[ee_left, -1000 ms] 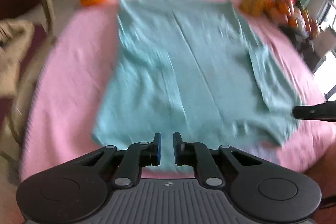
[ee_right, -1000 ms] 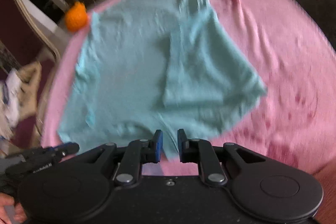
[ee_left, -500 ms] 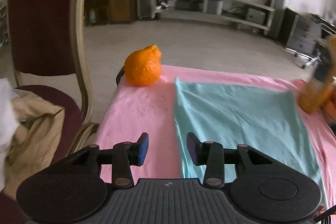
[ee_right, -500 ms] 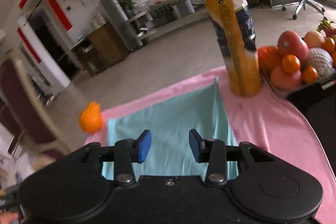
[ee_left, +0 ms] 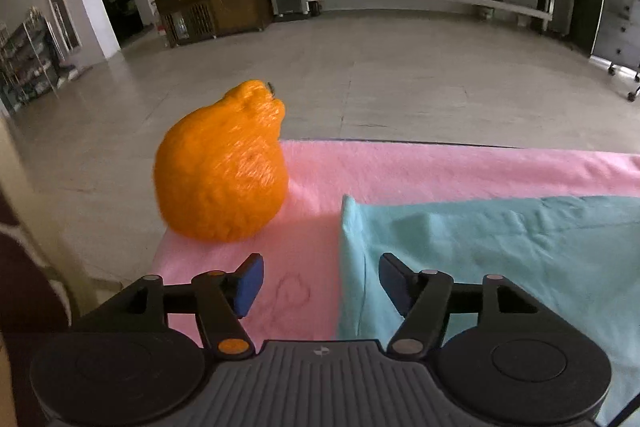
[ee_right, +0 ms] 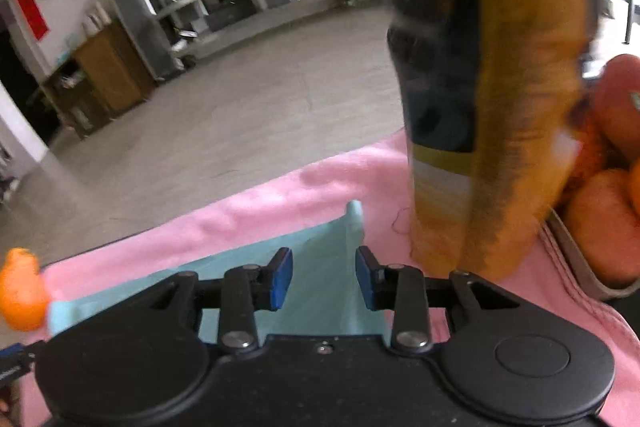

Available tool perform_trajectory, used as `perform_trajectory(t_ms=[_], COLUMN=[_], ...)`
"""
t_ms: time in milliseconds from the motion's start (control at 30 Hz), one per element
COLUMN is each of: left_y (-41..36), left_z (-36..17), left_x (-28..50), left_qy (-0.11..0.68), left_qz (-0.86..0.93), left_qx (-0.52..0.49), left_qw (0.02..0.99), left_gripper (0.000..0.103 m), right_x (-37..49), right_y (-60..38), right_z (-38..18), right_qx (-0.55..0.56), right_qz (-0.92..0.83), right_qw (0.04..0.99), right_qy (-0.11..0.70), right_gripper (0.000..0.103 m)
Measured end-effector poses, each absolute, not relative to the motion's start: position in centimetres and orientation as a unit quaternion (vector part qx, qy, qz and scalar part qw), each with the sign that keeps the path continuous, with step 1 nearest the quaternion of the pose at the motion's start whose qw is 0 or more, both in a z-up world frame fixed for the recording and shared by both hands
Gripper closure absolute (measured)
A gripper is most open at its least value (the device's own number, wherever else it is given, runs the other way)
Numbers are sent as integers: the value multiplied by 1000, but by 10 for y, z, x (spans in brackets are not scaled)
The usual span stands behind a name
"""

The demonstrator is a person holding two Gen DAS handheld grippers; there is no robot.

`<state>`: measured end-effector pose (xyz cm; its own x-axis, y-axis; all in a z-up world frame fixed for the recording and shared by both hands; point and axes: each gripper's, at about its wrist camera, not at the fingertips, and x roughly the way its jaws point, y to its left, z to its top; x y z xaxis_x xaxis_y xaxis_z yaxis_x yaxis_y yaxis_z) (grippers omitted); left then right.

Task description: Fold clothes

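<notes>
Both tongs spread wide: our left gripper (ee_left: 320, 281) straddles the teal garment's (ee_left: 500, 247) far-left corner, our right gripper (ee_right: 323, 277) its far-right. We'd pinch only cloth, clear of the orange (ee_left: 222, 167) and bottle (ee_right: 480, 87).

Teal garment (ee_left: 500, 259), plain light knit, lies spread flat on my pink-covered tabletop (ee_left: 400, 171) with mild wrinkles; its far edge runs roughly parallel to the tabletop's far edge, a pink strip showing beyond it. Far-left corner (ee_left: 347, 205) is slightly raised and its left edge folds down in a soft vertical crease running between my left fingers (ee_left: 249, 283). Far-right corner (ee_right: 354, 211) pokes up into a small point just ahead of my right fingers (ee_right: 280, 279), cloth flat beneath them.
</notes>
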<state>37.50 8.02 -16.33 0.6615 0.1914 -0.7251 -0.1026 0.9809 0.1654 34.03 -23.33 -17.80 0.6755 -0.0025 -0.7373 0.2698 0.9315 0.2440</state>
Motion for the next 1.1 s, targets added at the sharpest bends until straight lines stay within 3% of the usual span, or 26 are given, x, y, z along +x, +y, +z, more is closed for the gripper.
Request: perform_trajectory(t_ms=[100,200,300,367,867,1100], left_y=[74,72,69,66,67,69], left_z=[-173,-182,-181,-174,-60,-57], left_x=[389,399,396,387,249,146], left_qy=[400,405,392,374,307,331], left_qz=[90,89,84,94,92,84], left_qx=[86,92,95,107,59,25], left_qw=[908,905,911,916,945,939], left_gripper=[44,68,98,99,99,99], right_x=[358,366,374,370,232,128], right_y=[-226,-217,-210,-207,-248,-262], right_z=[-194,-203,-210,-204,-75,-50], right_qx=[130,105,86,80,129,132], right_qz=[-100,-111,-108,-109,-54,-37], right_qw=[901,902,902,909,936,938], right_qy=[402,404,408,395,322,318], right_gripper=[69,75,81,101,100,100])
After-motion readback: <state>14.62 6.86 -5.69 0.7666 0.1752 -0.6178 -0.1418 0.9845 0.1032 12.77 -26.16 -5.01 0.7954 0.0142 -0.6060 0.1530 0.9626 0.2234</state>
